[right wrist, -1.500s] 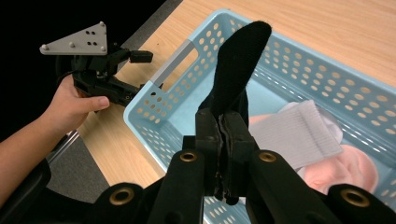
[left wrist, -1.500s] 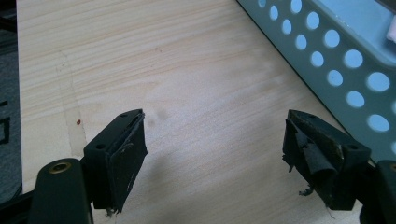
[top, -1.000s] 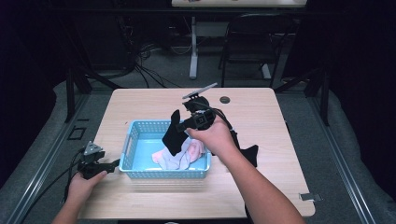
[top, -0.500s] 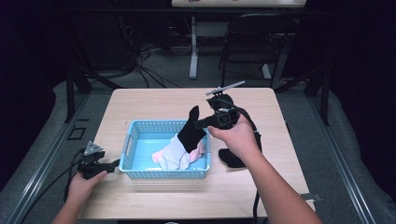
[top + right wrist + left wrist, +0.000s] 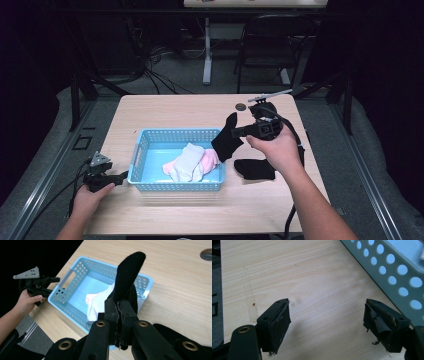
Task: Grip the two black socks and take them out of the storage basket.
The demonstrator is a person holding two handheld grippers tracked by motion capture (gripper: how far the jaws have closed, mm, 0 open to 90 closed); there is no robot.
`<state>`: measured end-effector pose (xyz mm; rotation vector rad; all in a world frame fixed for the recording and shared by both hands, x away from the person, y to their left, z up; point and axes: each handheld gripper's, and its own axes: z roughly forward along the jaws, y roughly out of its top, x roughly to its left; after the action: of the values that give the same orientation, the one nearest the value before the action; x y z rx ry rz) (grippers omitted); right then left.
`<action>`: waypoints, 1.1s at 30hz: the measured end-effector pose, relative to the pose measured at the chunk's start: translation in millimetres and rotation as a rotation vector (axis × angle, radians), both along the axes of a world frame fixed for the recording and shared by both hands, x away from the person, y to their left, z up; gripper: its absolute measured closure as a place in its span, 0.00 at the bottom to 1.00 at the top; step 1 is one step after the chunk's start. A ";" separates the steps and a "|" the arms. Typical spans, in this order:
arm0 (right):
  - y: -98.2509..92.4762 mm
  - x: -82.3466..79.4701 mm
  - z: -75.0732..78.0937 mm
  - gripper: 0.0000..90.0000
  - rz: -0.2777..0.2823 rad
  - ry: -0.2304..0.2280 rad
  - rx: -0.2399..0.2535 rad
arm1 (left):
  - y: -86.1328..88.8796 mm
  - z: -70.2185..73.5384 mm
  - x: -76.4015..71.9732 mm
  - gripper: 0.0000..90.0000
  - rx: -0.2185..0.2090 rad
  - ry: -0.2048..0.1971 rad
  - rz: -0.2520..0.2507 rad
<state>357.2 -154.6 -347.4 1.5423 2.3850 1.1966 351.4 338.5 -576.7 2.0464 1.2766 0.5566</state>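
Note:
A black sock point(image 5: 226, 142) point(image 5: 128, 275) hangs in the air over the right end of the blue basket point(image 5: 175, 133) point(image 5: 75, 277), pinched at its lower part by my right gripper point(image 5: 235, 132) point(image 5: 119, 305), whose jaws are shut on it. A second black sock point(image 5: 255, 169) lies flat on the table just right of the basket. Inside the basket lie a pale grey sock point(image 5: 186, 160) and a pink sock point(image 5: 210, 159). My left gripper point(image 5: 120, 176) point(image 5: 327, 320) rests low at the basket's front left corner, open, with bare table between its jaws.
The wooden table point(image 5: 165, 107) has a round cable hole point(image 5: 241, 106) point(image 5: 207, 254) at the back, right of centre. The basket's perforated wall point(image 5: 387, 267) stands close to the left gripper. A dark chair point(image 5: 270, 45) and cables sit on the floor behind the table.
My right gripper has carried the black sock to the right and slightly up, from over the basket's middle to its right end. The left hand has stayed where it was.

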 end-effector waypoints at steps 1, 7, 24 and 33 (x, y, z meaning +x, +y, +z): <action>-3.0 -0.4 -1.4 0.96 -0.005 0.004 -0.001 | 0.0 0.0 -0.1 0.24 0.000 0.000 0.000; -18.3 -2.7 -8.7 0.96 -0.044 0.012 0.005 | -0.1 -0.3 -0.1 0.24 0.001 0.000 0.001; -32.7 2.5 -46.9 0.96 -0.094 0.063 0.005 | -0.1 -0.7 -0.1 0.24 0.000 0.002 0.004; -43.0 6.3 -77.5 0.96 -0.135 0.103 -0.004 | 0.1 -0.7 -0.2 0.24 0.000 0.002 0.004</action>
<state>363.5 -197.6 -424.9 1.7726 2.2982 1.1111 351.2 338.6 -577.4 2.0446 1.2823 0.5569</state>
